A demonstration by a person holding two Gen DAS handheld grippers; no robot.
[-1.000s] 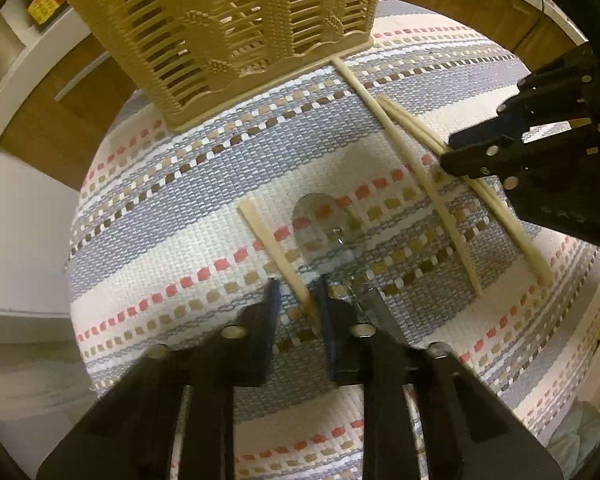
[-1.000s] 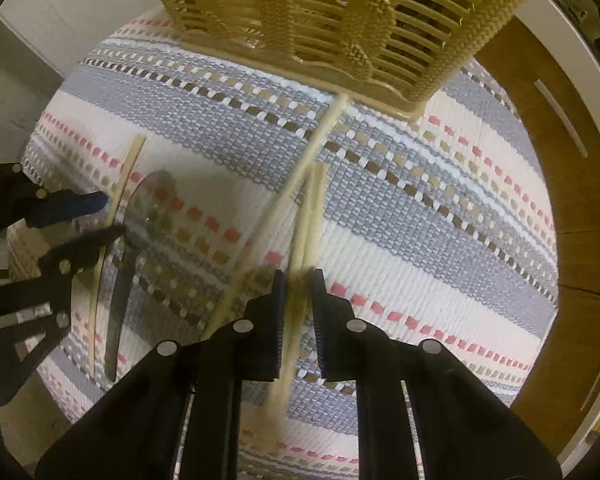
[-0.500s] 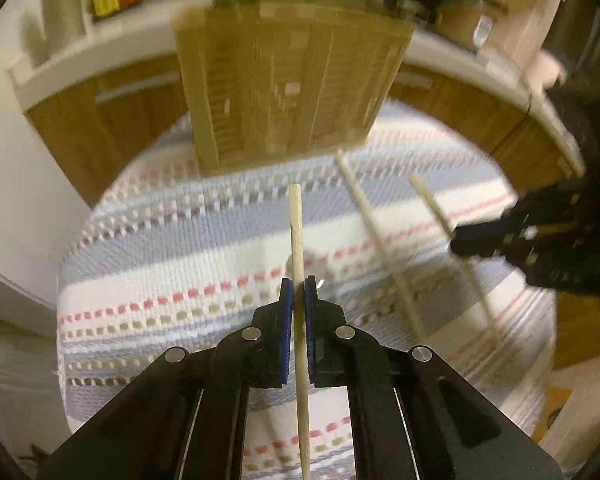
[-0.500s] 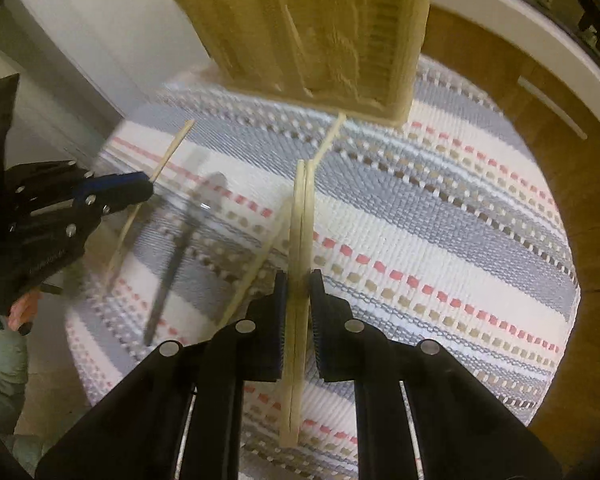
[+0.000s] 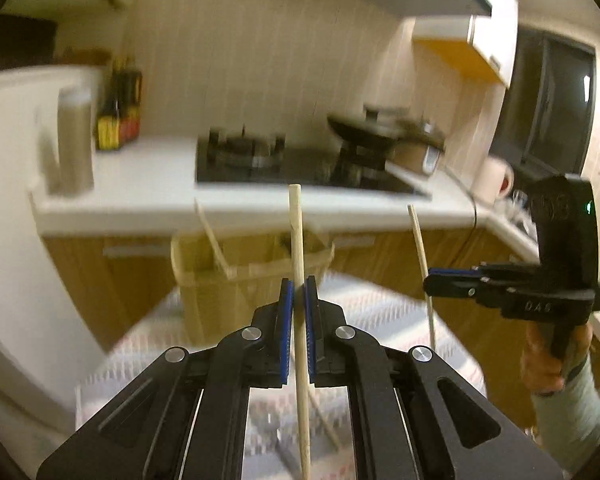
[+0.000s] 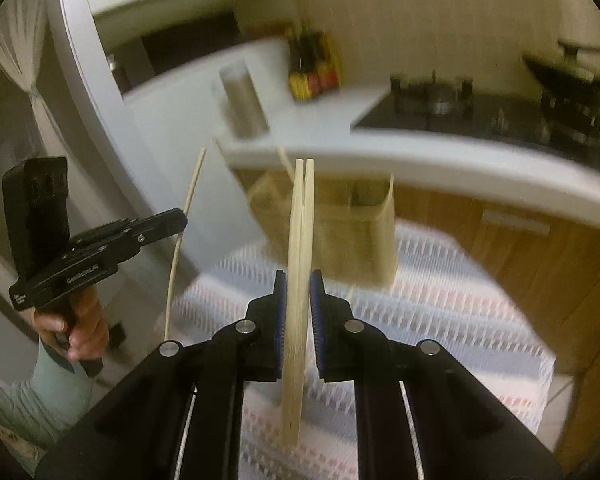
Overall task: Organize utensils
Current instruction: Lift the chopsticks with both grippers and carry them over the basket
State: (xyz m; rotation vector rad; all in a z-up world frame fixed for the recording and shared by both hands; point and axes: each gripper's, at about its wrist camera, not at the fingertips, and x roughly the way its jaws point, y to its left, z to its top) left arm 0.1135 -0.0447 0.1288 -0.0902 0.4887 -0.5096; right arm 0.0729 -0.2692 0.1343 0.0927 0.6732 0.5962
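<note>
The left gripper [image 5: 295, 292] has its blue-padded jaws closed tight on a single wooden chopstick [image 5: 297, 248], held upright above the striped cloth [image 5: 380, 300]; from this view the tan slotted utensil basket [image 5: 240, 280] sits just ahead and lower, with one stick already leaning out of it, and the right gripper [image 5: 430, 282] is off to the side holding something thin. To seat the stick well, I judge it should be carried over the basket's open top, kept near vertical, and let go only once its lower end is inside a compartment. From the right wrist, the right gripper [image 6: 298, 284] clamps a pair of chopsticks [image 6: 300, 220] side by side, pointing up before the same basket [image 6: 340, 232]; beyond are a white counter [image 6: 420, 156], a gas hob [image 6: 480, 112] and sauce bottles [image 6: 312, 68], all blurred
</note>
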